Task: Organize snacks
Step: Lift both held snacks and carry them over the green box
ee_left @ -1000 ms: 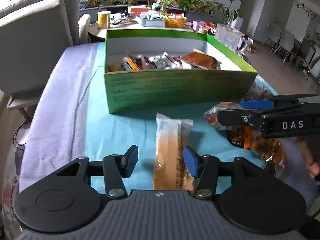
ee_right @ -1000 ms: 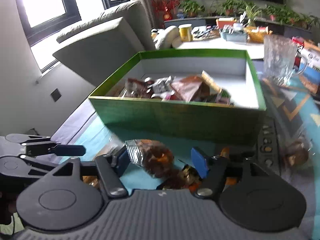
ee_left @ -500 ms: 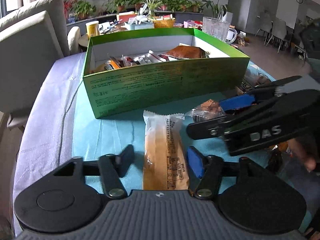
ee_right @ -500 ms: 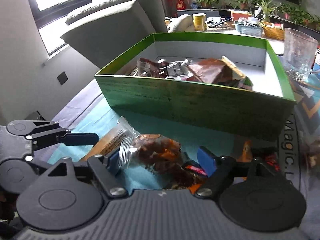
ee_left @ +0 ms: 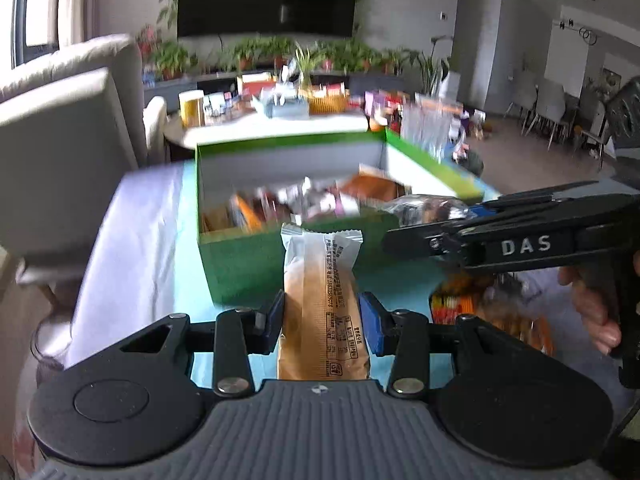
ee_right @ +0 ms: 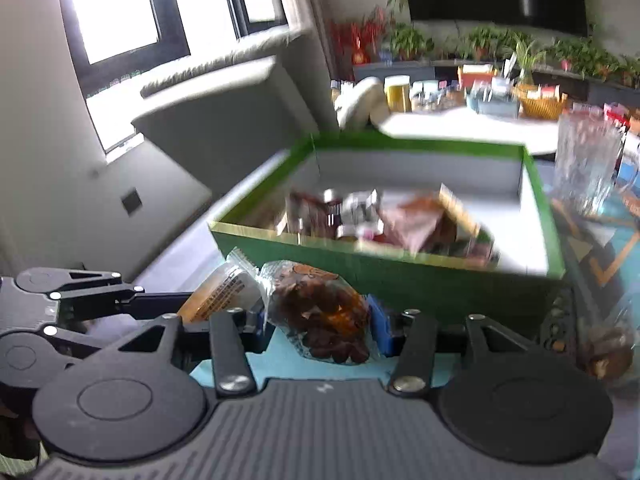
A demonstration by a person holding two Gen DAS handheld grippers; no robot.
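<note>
The left gripper [ee_left: 321,316] pinches a long tan-and-white snack packet [ee_left: 322,296] above the teal cloth [ee_left: 188,216], before the green box [ee_left: 256,264] of blurred wrappers, while the right gripper [ee_right: 318,320] clamps a clear bag of what look like dark nuts [ee_right: 320,312] just short of the same box

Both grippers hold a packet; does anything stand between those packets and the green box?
Only the green box's near wall lies ahead of the bread packet and nut packet; both must clear it. Its top is open.
</note>
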